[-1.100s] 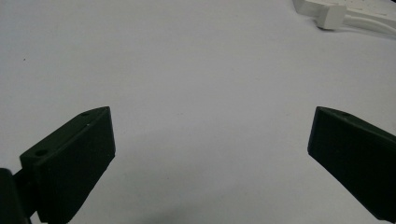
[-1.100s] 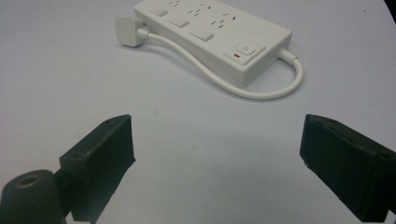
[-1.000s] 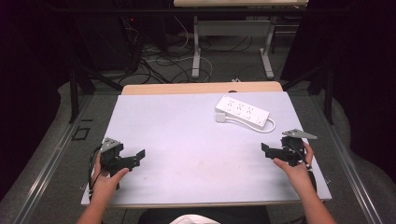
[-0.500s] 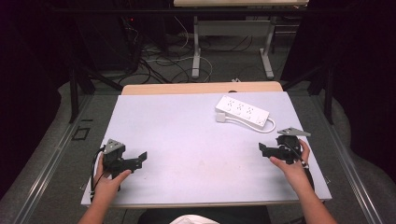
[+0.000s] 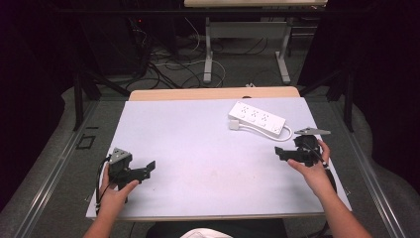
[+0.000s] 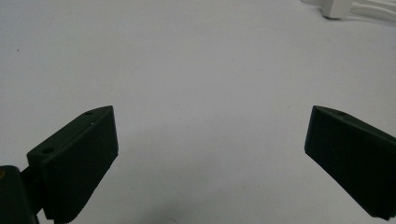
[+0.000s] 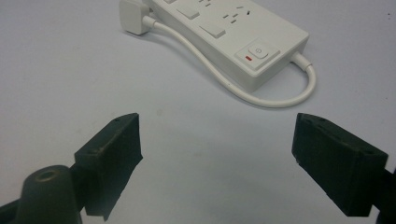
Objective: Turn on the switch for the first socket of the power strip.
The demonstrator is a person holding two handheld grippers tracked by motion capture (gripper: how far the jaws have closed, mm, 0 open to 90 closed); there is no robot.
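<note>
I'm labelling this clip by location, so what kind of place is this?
Probably a lab or workshop recording bay, not a home. A plain white table holds just a power strip, loose cables trail across the floor behind it, and dark curtains close off the sides.

high: above, looking forward-down | gripper views: close, low over table (image 5: 208,148) | shared: power strip (image 7: 233,32)

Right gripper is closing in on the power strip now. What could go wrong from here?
The cord loops along the near side of the power strip; the open right gripper could snag that loop and drag the strip. The strip lies loose and could slide. The plug may trail on a lift.
</note>
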